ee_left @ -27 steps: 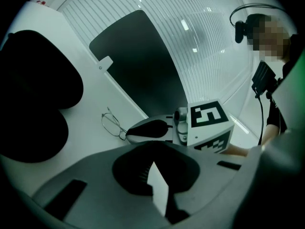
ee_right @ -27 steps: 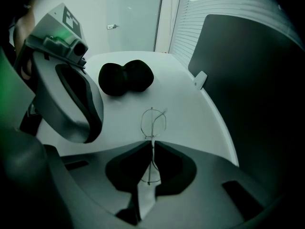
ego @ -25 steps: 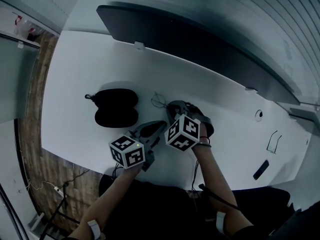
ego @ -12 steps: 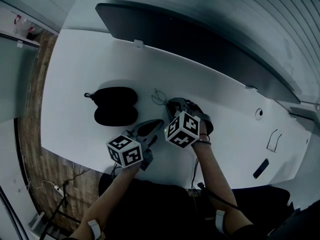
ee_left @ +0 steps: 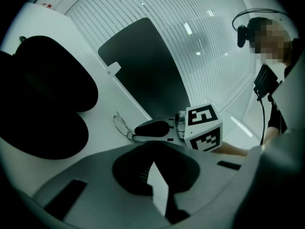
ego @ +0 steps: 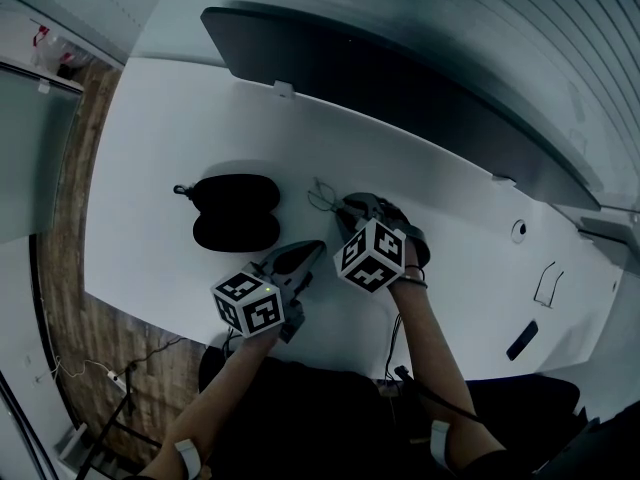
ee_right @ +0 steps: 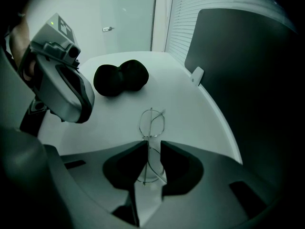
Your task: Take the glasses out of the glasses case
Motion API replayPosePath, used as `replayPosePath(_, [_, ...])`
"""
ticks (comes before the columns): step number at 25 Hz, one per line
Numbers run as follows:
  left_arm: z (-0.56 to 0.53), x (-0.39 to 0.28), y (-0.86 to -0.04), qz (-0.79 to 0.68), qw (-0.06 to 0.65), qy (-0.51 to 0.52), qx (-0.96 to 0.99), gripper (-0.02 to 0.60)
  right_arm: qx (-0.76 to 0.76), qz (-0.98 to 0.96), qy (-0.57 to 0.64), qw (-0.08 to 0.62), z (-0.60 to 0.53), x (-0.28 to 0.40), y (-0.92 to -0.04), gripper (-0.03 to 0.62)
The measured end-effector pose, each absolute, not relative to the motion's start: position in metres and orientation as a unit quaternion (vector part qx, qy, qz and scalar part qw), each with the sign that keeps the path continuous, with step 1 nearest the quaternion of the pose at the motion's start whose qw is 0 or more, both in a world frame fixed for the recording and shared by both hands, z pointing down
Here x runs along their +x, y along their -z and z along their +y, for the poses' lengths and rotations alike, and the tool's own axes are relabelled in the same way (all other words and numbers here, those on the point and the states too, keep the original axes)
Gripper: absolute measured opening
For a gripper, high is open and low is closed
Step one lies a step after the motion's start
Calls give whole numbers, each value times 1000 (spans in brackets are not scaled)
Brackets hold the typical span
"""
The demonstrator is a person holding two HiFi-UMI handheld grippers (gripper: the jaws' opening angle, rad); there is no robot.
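The black glasses case (ego: 236,213) lies open on the white table (ego: 160,168), left of both grippers. The thin wire glasses (ego: 322,199) sit on the table just right of the case. My right gripper (ego: 346,205) is at the glasses. In the right gripper view the glasses (ee_right: 152,122) stand between the jaws of my right gripper (ee_right: 152,149), which are narrowly apart and close on the frame. My left gripper (ego: 316,248) hovers nearer the table's front edge, shut, with nothing in it. In the left gripper view the case (ee_left: 43,104) fills the left side.
A long dark panel (ego: 400,88) runs along the back of the table. A small dark flat object (ego: 521,339) and a round hole (ego: 517,230) are at the right. Wooden floor (ego: 70,298) with cables lies beyond the left edge.
My right gripper has shifted slightly up and away with the glasses. The left gripper has drawn back a little toward the front edge. The case has not moved.
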State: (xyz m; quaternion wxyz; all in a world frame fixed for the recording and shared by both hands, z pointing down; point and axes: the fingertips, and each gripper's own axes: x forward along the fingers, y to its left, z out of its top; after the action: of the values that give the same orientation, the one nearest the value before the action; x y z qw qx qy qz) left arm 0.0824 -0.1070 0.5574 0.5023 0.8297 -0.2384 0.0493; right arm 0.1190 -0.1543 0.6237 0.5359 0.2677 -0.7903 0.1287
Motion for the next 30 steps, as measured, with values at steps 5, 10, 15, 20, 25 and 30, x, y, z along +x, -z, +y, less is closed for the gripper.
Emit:
replayPosePath(5, [-107, 82, -555, -237, 501, -47, 831, 9, 280, -791, -130, 529, -158, 121, -618, 97])
replayPosePath(10, [-108, 81, -553, -237, 497, -46, 834, 9, 297, -788, -121, 525, -160, 124, -611, 97])
replayPosePath(15, [-109, 79, -547, -236, 493, -43, 836, 9, 308, -789, -122, 518, -160, 122, -602, 97])
replayPosePath(20, [-108, 80, -538, -234, 483, -41, 843, 9, 327, -789, -126, 505, -158, 126, -589, 97])
replayPosePath(25, [-110, 77, -525, -231, 466, -39, 853, 9, 359, -789, -117, 485, -159, 127, -570, 95])
replayPosePath(30, [-104, 75, -514, -228, 456, -36, 860, 9, 378, -794, -120, 461, -149, 122, -553, 87])
